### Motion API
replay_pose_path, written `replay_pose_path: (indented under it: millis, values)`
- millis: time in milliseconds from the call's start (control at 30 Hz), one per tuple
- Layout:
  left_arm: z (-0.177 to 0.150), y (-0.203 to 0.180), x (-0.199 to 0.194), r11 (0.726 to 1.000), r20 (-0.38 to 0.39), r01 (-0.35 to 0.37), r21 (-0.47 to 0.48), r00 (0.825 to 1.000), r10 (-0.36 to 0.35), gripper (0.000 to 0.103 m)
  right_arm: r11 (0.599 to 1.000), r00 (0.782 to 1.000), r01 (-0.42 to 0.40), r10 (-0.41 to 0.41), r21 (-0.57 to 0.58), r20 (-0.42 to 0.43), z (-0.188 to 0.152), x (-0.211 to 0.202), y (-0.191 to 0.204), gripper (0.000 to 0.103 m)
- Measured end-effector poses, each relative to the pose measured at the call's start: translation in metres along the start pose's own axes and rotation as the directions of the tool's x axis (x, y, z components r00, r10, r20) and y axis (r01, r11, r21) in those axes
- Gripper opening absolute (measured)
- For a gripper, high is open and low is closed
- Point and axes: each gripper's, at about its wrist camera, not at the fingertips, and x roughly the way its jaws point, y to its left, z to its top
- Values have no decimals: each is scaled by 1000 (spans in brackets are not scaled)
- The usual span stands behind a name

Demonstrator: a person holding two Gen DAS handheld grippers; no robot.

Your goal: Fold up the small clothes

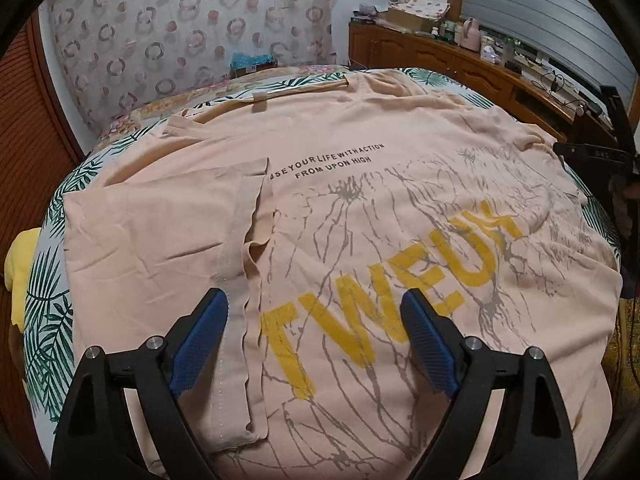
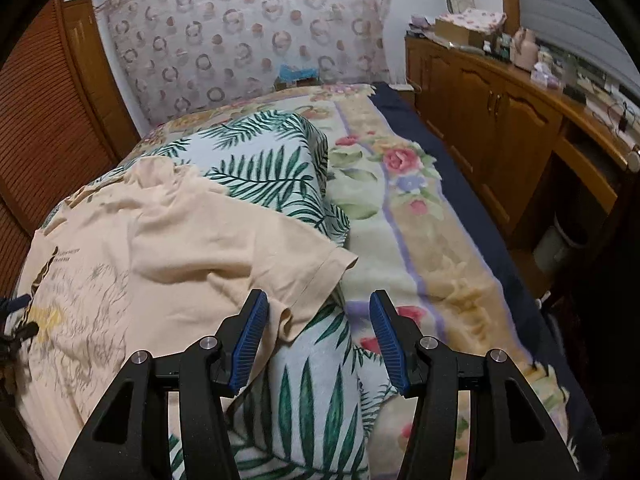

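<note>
A peach T-shirt [image 1: 360, 208] with yellow letters and grey crack print lies spread on a leaf-print cover [image 1: 48, 312]. Its left sleeve [image 1: 160, 240] is folded in over the body. My left gripper [image 1: 313, 295] hovers open over the lower print, nothing between its blue pads [image 1: 200, 344]. In the right wrist view the shirt's other sleeve [image 2: 256, 248] lies rumpled, its hem [image 2: 320, 268] pointing right. My right gripper [image 2: 319, 296] stands open just in front of that hem. The sleeve's lower corner [image 2: 290, 320] lies beside the left pad [image 2: 248, 340], not pinched.
A floral blanket [image 2: 400, 208] covers the bed to the right of the leaf-print cover [image 2: 272, 160]. A wooden cabinet [image 2: 500, 120] with several small items runs along the right. A slatted wooden door [image 2: 40, 128] stands at the left. A yellow cloth [image 1: 20, 272] lies at the bed's left edge.
</note>
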Motion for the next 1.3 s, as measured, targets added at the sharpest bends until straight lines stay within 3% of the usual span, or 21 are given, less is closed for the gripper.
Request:
replay_pose_path:
  millis: [267,400,500,700,867,967,1100,1167,1233,1267,1300]
  values:
    - [-1,1,0,1000,0,4,-1,1000,-4,89,999,999,-32,32,-5,-21,12,17,-8,52]
    - [-2,0,-1,1000,2,1,0,1000,-1,89,998,1000,-13,13,-65,-2,12,12,-1,17]
    - [-2,1,0,1000,1,2,-2,1000,-2,89,992,1000,-6,8,-129,15,11,7,9,5]
    - [-3,0,-1,1000,1,2,-2,1000,-2,89,979,994,-68,84,-191,76,14,-16,34,4]
    - [-3,0,-1,1000,1,-1,1,1000,1,89,948,977,-134,175,-288,122,20,-39,81,4]
    - [-2,1,-1,1000,1,0,1,1000,0,89,917,959,-192,251,-349,133,23,-50,117,4]
    - [-2,2,-1,1000,1,4,0,1000,-4,89,860,917,-317,386,-399,103,26,-55,169,4]
    - [-1,3,0,1000,1,2,0,1000,-2,89,842,907,-345,412,-415,83,25,-52,188,4]
    - [-1,3,0,1000,1,4,-1,1000,-4,89,841,921,-308,380,-445,82,21,-47,200,16]
    - [-1,3,0,1000,1,3,-1,1000,-3,89,842,926,-297,369,-451,79,18,-46,200,28]
    - [-1,3,0,1000,2,3,0,1000,-3,89,842,927,-297,368,-450,77,17,-45,195,31]
